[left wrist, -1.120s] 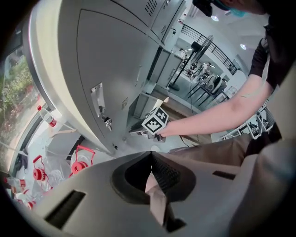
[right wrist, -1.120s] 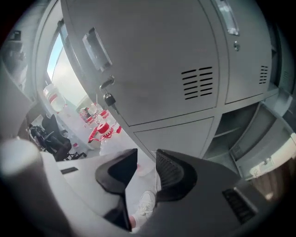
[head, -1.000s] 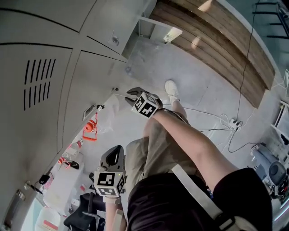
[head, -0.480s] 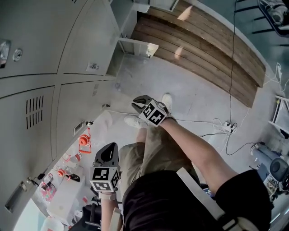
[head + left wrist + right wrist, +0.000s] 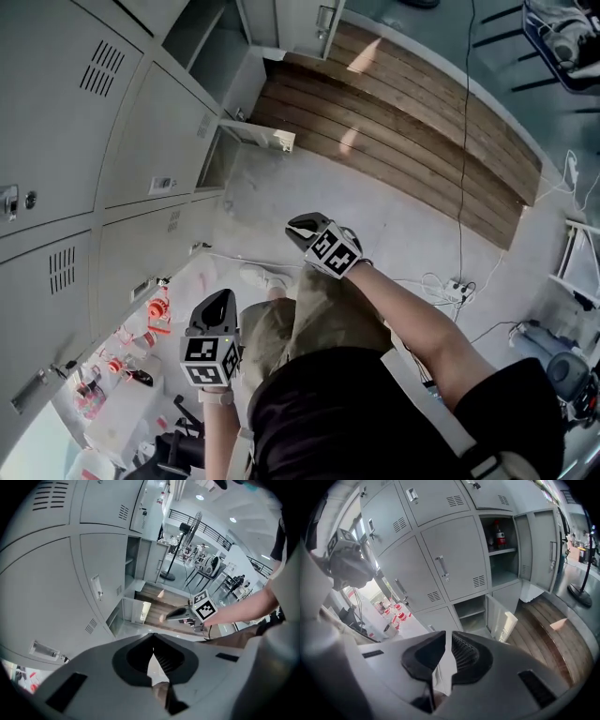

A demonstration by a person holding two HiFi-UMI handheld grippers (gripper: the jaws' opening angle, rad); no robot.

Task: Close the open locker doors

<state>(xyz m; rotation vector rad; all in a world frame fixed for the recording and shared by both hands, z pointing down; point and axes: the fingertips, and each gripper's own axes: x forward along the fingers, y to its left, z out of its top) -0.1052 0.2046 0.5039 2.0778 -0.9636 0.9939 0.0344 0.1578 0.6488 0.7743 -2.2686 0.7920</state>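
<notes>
Right gripper view: a low grey metal locker door (image 5: 502, 619) stands swung out from the bottom row, its shelved compartment bare behind it. Above and to the right, a tall grey metal locker door (image 5: 546, 550) is also open, beside a shelf that carries a dark bottle with a red label (image 5: 500, 535). Both doors lie ahead of the jaws and well apart from them.

The right gripper (image 5: 446, 639) has its jaws closed together with nothing between them. In the left gripper view the left gripper (image 5: 152, 639) also has its jaws closed and empty, and the low door shows beyond their tips, far off.

In the head view the low door juts out over the grey concrete floor (image 5: 309, 187), next to the wooden plank floor (image 5: 403, 122). Both grippers hang in the air over the person's legs, the right one nearer the doors. The bank of grey metal lockers (image 5: 56, 112) fills the left side, its near doors closed.
</notes>
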